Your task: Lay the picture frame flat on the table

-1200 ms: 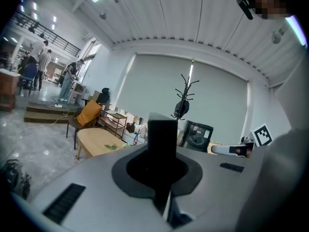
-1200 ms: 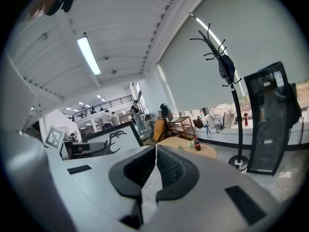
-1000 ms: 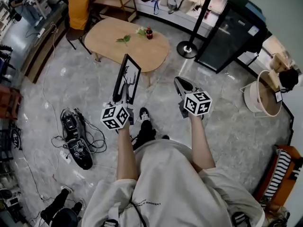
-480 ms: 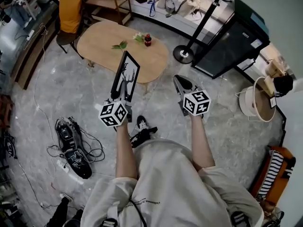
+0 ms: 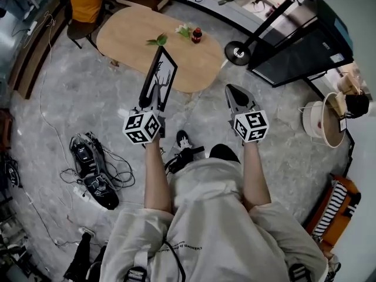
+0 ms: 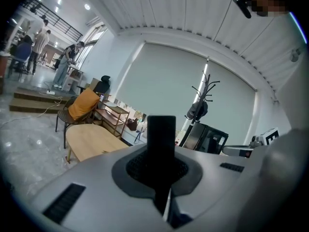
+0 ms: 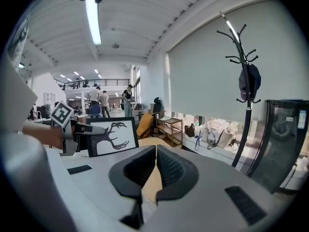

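The picture frame [image 5: 158, 80], black-edged with a black antler print on white, stands upright in the air in front of the person. My left gripper [image 5: 154, 106] is shut on its lower edge. In the left gripper view the frame [image 6: 161, 139] shows edge-on as a black bar clamped between the jaws. My right gripper [image 5: 237, 96] hangs to the right of the frame, apart from it, shut and empty. In the right gripper view its jaws [image 7: 155, 151] meet, and the frame [image 7: 112, 136] shows at the left. The oval wooden table [image 5: 135, 37] lies just beyond the frame.
On the table lie green sprigs [image 5: 157, 39] and a small red bottle [image 5: 197, 35]. A coat stand base [image 5: 238, 53] and a black cabinet [image 5: 299, 46] stand to the right. Cables and gear [image 5: 94, 172] lie on the floor at left. An orange-draped chair [image 5: 87, 2] is behind the table.
The person has stepped toward the table, which now lies closer under the frame. The left gripper still holds the frame upright. The right gripper stays shut beside it.
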### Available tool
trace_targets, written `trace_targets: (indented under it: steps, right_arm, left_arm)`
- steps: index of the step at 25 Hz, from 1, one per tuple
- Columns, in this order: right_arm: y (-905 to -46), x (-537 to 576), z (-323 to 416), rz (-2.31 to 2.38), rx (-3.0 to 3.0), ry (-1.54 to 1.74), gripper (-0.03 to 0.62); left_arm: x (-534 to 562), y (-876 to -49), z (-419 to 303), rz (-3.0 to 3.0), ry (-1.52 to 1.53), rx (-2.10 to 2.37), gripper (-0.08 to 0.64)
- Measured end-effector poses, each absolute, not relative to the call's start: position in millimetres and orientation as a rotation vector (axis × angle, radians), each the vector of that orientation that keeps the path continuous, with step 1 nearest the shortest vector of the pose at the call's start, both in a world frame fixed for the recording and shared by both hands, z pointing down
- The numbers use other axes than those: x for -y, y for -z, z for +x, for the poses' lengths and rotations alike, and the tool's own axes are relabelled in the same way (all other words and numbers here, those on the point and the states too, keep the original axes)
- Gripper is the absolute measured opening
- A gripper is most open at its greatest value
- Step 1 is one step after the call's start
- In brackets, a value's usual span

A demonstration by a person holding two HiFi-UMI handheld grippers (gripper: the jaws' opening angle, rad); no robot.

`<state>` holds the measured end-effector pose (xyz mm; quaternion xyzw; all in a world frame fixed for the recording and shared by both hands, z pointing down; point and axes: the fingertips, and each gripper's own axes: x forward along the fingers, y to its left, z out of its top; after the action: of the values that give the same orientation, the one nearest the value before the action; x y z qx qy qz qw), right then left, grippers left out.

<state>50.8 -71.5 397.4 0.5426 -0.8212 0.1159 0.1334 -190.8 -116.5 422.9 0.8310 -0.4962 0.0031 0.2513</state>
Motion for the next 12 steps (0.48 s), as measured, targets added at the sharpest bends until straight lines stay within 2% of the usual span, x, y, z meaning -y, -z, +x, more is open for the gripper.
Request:
trace_targets:
  steps: [6,12]
  right_arm:
    - [-417,96,48,1.466,2.411,-0.386,0.035]
    - [-388,138,29,1.295,2.459,-0.15,0.035]
  left_arm:
    - [135,-465,-224,2.193,-0.058,1.331,0.026]
    - [141,-490,-230,2.15,-0.109,1.28,0.026]
